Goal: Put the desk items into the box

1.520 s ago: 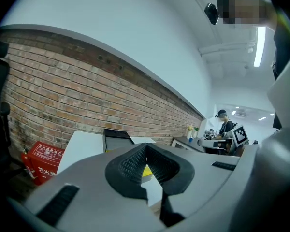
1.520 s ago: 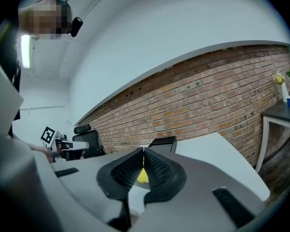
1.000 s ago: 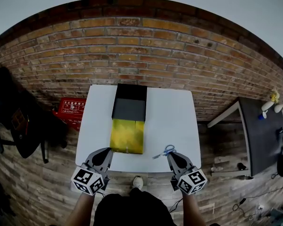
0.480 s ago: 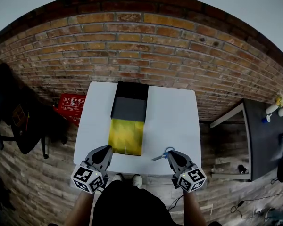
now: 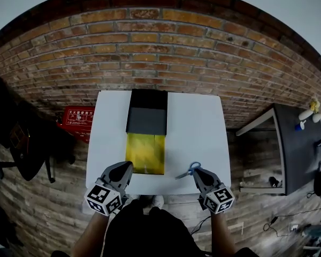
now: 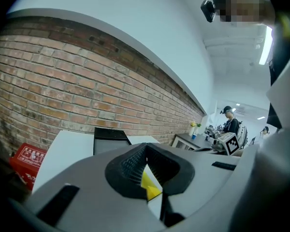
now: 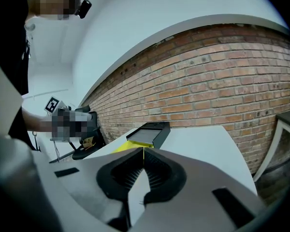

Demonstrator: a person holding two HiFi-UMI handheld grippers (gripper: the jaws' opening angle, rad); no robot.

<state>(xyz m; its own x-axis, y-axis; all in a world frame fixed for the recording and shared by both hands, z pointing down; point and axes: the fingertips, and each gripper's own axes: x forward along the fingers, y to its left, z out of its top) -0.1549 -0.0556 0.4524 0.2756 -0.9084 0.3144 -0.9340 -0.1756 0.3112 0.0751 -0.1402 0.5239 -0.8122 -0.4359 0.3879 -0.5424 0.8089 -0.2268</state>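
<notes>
Worktop [image 5: 203, 127]: white, smooth, square, set against a brick wall [image 5: 160, 52] of rough red-brown courses

Box [image 5: 147, 101]: black, rigid, rectangular, open at the top, with a flat grey inside; placed at the middle of the far edge of the worktop, its long axis running straight away from the person. It is also seen in the left gripper view [image 6: 110, 134] and the right gripper view [image 7: 152, 132]

Yellow panel [image 5: 144, 153]: glossy, flat, rectangular, laid on the worktop touching the near end of the box and continuing the same long axis toward the person; whether it is joined to the box cannot be told

Scissors [image 5: 186, 171]: blue looped handles, grey metal blades; laid flat near the front right edge of the worktop, just beside the right claw. The long axis is set on a slant, handles toward the far right, blade tips toward the near left

Left claw [image 5: 127, 166] [image 6: 146, 146]: grey shell, black ribbed pads; jaws closed tip to tip with nothing held, aimed toward the near corner of the yellow panel

Right claw [image 5: 195, 171] [image 7: 143, 151]: same build; jaws brought together at the tips, nothing between them

Red crate [image 5: 77, 121]: plastic, boxy, printed in white, set on the wooden plank floor [image 5: 59, 197] left of the worktop
</notes>
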